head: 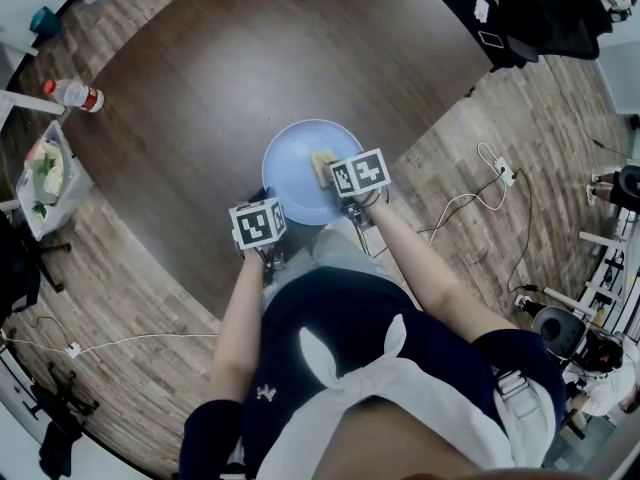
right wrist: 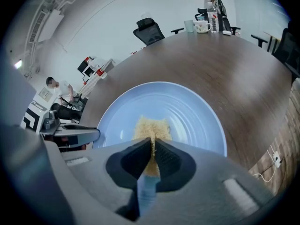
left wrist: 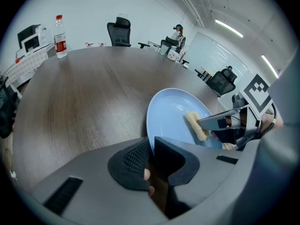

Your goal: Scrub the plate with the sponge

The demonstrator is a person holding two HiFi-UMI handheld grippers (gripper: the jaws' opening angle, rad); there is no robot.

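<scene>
Two grippers on one plate, both at the near edge of a dark wooden table [head: 230, 58]. Far left on that table, standing upright and well apart from everything else: a clear bottle [left wrist: 59, 32] with a red cap and red label. Just off the table's left edge, over the plank floor [head: 150, 298]: a clear bag [head: 45, 173] with something green inside (contents too small to name).

Next, the left gripper [left wrist: 151, 154], marker cube uppermost in the head view. Jaws drawn narrow, clamped on the near-left rim of the pale blue plate [left wrist: 171, 114], the thin rim slotted between the two ribbed pads. Plate round and shallow, with faint rings on its face, close to the table's near edge; flat or tipped, hard to say from these views.

On the plate's face, right of centre in the head view: the yellow sponge [right wrist: 152, 125]. Near end squeezed thin, far end fanned out and lying against the blue surface. Gripped by the right gripper [right wrist: 153, 150], jaws pressed nearly together on the sponge's near end, pointing across the plate from its near-right side. Seen from the left gripper view as well: that same gripper reaching in from the right, sponge touching the plate.

Furthest right, down on the floor beside the table: a white cable [head: 497, 173] with a plug block, loosely looped.
</scene>
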